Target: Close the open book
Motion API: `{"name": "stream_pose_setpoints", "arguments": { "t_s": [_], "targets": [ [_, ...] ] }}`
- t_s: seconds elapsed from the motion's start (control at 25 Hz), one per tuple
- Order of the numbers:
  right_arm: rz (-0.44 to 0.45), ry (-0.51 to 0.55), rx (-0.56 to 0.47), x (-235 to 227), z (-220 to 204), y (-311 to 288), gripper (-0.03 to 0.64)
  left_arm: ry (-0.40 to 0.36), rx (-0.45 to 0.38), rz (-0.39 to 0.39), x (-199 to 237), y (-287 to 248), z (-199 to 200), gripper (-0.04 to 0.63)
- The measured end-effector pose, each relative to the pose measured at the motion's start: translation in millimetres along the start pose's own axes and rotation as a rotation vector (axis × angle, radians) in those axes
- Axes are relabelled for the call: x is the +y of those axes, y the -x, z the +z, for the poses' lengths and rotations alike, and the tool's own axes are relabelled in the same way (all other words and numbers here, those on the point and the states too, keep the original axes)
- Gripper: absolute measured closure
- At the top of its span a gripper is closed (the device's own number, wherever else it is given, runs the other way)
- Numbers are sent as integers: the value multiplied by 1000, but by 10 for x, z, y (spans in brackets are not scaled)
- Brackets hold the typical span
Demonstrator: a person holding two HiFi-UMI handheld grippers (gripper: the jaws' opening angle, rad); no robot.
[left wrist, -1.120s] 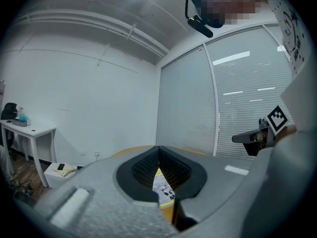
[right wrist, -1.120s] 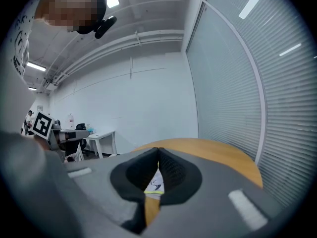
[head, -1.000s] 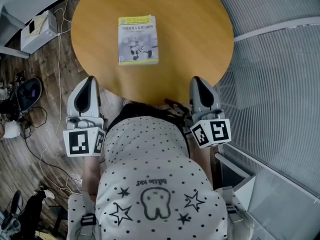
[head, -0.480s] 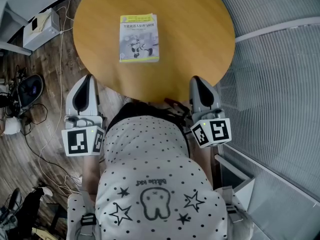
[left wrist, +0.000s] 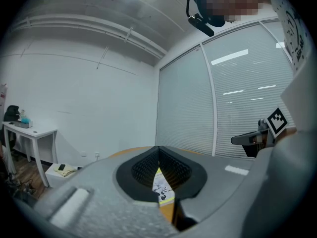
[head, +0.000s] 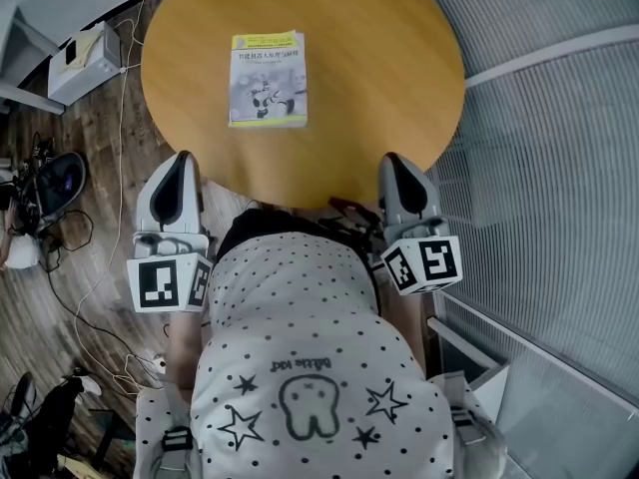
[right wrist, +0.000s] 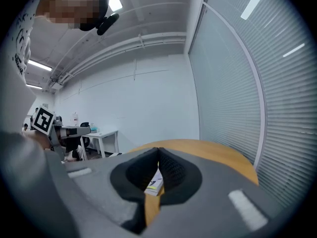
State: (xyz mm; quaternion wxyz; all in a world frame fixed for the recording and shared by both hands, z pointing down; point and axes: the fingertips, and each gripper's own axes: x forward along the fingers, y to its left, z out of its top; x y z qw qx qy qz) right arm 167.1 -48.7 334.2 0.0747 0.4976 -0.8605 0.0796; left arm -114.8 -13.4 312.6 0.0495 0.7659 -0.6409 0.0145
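Observation:
A book (head: 268, 80) lies closed and flat, cover up, on the far left part of the round wooden table (head: 379, 88). My left gripper (head: 181, 158) hangs just off the table's near edge, shut with nothing in it. My right gripper (head: 395, 160) sits at the near right edge, likewise shut and holding nothing. Both are well short of the book. In the left gripper view the book (left wrist: 161, 188) shows through the gap below the closed tips (left wrist: 158, 150). The right gripper view shows the book (right wrist: 154, 185) the same way below its tips (right wrist: 158, 150).
A white box (head: 78, 56), loose cables (head: 70, 257) and a dark object (head: 50, 183) lie on the wooden floor to the left. A wall of blinds (head: 559, 168) runs along the right. A white desk (left wrist: 27, 130) stands by the far wall.
The book sits a little further left in the head view, as the view itself has shifted. Both grippers stay where they were.

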Motion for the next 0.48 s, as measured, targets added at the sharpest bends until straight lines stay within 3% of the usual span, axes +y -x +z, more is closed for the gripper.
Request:
{"name": "stream_pose_setpoints", "arguments": {
  "t_s": [0.48],
  "targets": [
    [30, 15, 19, 149, 53, -353, 612, 27, 10, 28, 264, -82, -44, 586]
  ]
}}
